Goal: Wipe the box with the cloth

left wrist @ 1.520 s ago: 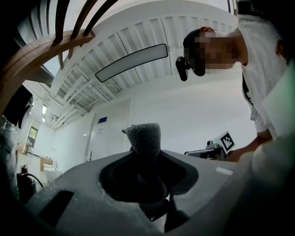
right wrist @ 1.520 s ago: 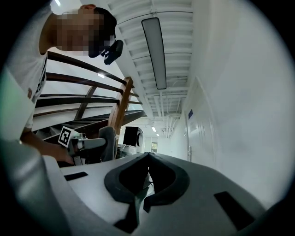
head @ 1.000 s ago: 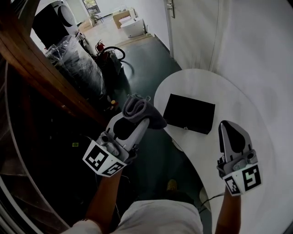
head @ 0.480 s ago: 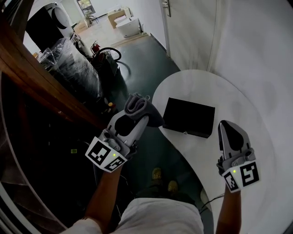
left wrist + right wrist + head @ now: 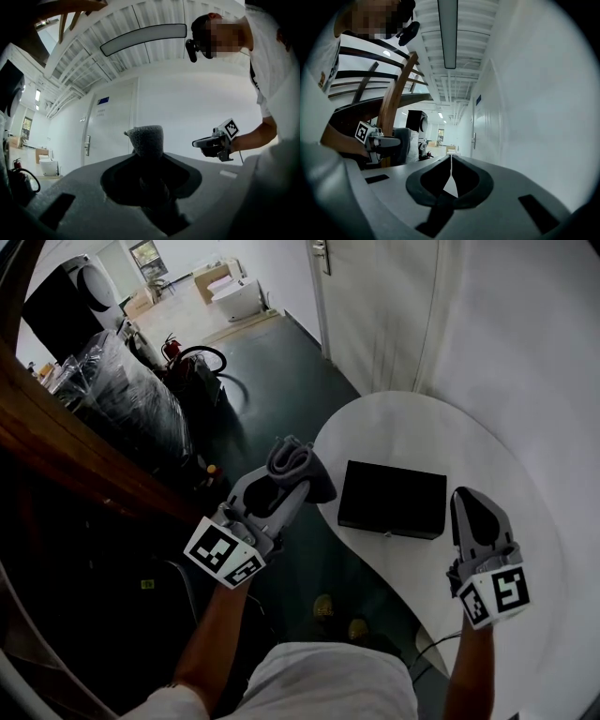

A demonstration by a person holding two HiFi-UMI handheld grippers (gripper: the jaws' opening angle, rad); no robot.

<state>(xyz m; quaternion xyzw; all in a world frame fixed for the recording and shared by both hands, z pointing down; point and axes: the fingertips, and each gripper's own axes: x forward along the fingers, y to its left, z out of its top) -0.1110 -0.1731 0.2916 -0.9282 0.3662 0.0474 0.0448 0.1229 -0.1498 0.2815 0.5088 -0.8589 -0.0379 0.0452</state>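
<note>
on table (image 5: pixel 412 432), box (image 5: pixel 392 500), left tongs (image 5: pixel 289 486) gripping cloth (image 5: pixel 298 461)

Head view: right half bright, round white table (image 5: pixel 422 427) and white wall (image 5: pixel 525 334) evenly lit, soft shadows, no glare. Left half dim, brown wooden stair rail (image 5: pixel 66 451) near black. Flat black box (image 5: pixel 392 498) featureless. Gripper views: heavy fisheye bend, black corners. Long ceiling light strip (image 5: pixel 448 28) overhead. Folded grey cloth (image 5: pixel 146 139) backlit, slightly soft.
</note>
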